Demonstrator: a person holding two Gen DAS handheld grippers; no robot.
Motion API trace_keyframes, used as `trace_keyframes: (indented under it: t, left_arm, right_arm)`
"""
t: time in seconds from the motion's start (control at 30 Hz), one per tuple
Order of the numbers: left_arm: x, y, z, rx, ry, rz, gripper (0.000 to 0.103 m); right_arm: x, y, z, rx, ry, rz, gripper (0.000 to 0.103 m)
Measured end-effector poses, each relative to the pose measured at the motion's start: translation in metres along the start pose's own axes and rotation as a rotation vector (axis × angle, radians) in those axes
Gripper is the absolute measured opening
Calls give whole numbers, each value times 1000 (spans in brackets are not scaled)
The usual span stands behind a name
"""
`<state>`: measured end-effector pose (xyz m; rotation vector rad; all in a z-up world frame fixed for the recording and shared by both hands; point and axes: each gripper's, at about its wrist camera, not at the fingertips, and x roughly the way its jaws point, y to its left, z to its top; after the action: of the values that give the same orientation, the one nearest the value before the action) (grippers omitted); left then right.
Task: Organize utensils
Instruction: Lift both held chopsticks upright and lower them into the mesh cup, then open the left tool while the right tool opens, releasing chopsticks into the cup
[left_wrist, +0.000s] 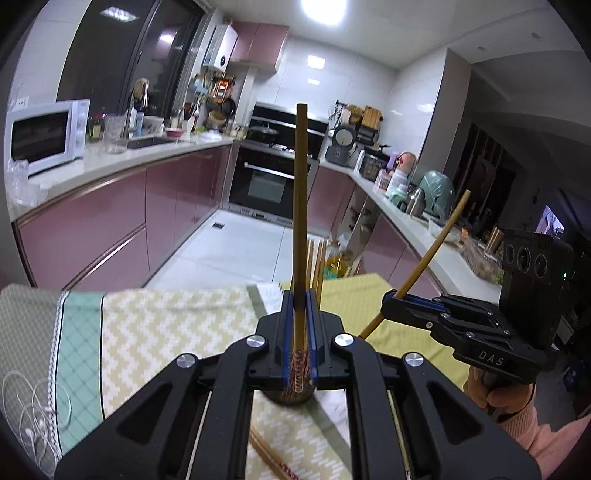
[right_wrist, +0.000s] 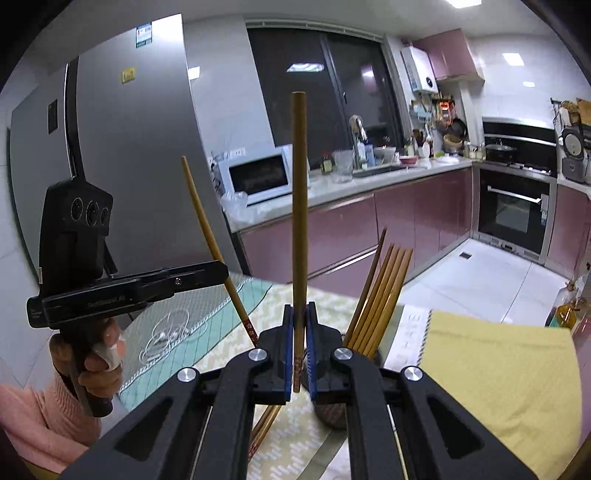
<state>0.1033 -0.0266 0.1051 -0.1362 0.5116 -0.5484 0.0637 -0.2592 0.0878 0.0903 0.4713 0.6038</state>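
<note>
One chopstick (left_wrist: 300, 221) stood upright, pinched between the pressed-together fingers of the left gripper (left_wrist: 299, 314). A second chopstick (right_wrist: 299, 221) was clamped likewise in the right gripper (right_wrist: 299, 325). Beyond the right gripper's tips, more chopsticks (right_wrist: 380, 295) leaned in a dark holder (right_wrist: 332, 413) on the patterned tablecloth (left_wrist: 166, 332).

1. left wrist view: looks forward along the left gripper (left_wrist: 299, 314), close above the table (left_wrist: 166, 325), facing the oven (left_wrist: 269, 181).
2. right wrist view: same mounting on the right gripper (right_wrist: 299, 332), facing the microwave (right_wrist: 258, 177).
3. shared: table, microwave, oven.
</note>
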Motion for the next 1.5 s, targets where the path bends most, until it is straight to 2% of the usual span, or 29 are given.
trace_keyframes:
  t: [0.1, 0.23, 0.7, 0.87, 1.13, 1.27, 1.33, 1.4, 1.5]
  left_arm:
    - [5, -4, 12, 12, -18, -4, 7]
    - [22, -9, 17, 30, -4, 1, 7]
    - [99, -2, -21, 122, 247, 73, 7]
    - [116, 8, -29, 118, 285, 101, 8]
    - [132, 15, -33, 109, 315, 108, 8]
    - [132, 17, -40, 92, 311, 109, 8]
    - [127, 18, -42, 84, 296, 118, 9]
    - [117, 21, -44, 84, 268, 129, 13]
    - [95, 23, -49, 82, 215, 146, 27]
  right_arm:
    - [-2, -7, 7, 4, -23, -18, 6]
    - [8, -17, 8, 17, -21, -38, 6]
    - [66, -31, -24, 63, 165, -66, 6]
    - [77, -36, -31, 85, 198, -82, 7]
    - [76, -47, -36, 118, 204, -105, 8]
    - [73, -47, -37, 126, 195, -114, 20]
    - [72, -47, -37, 129, 192, -114, 20]
    - [68, -46, -38, 129, 183, -110, 23]
    - [58, -39, -39, 116, 161, -90, 28]
